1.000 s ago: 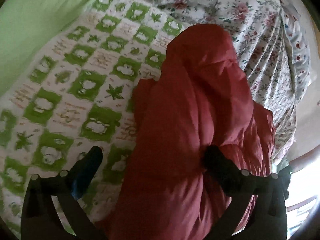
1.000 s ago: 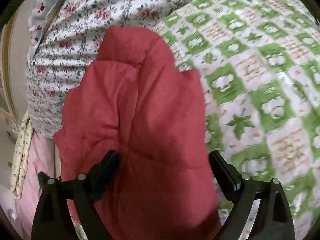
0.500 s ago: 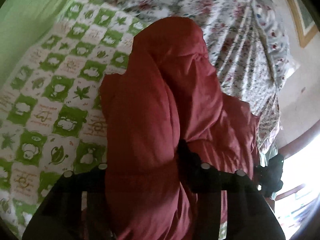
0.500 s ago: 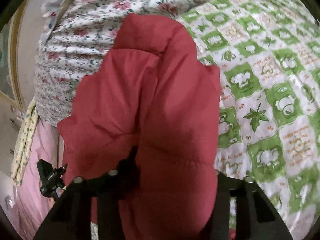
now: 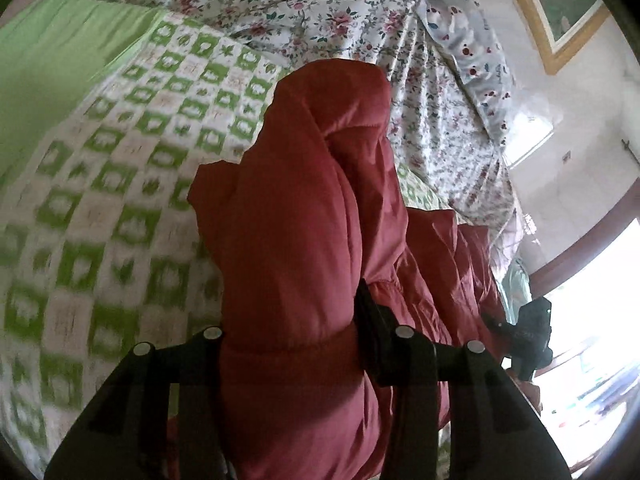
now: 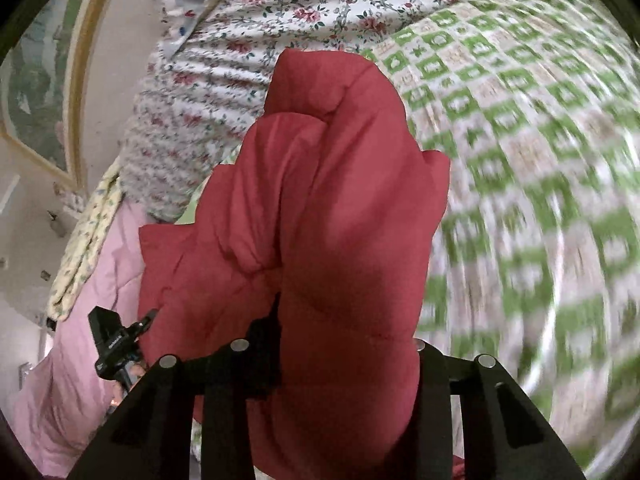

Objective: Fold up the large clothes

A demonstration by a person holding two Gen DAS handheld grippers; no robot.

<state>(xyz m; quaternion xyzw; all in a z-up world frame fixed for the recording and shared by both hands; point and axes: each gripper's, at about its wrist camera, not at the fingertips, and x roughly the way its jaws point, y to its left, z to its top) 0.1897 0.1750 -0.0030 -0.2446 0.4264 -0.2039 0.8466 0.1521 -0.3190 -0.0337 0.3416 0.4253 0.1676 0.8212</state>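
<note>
A puffy red jacket lies bunched on a green-and-white checked bedspread. My left gripper is shut on a thick fold of the jacket, which hides its left finger. In the right wrist view the same red jacket fills the middle, and my right gripper is shut on another fold of it. The jacket's near edge is lifted off the bed between the two grippers. The right gripper's body shows at the right edge of the left wrist view.
A floral quilt is heaped at the head of the bed. A plain green sheet lies at the far left. A pink blanket hangs at the bed's side. A framed picture hangs on the wall.
Both grippers were open around the jacket a second ago. They have closed on its folds and lifted, so the jacket now rises off the bedspread.
</note>
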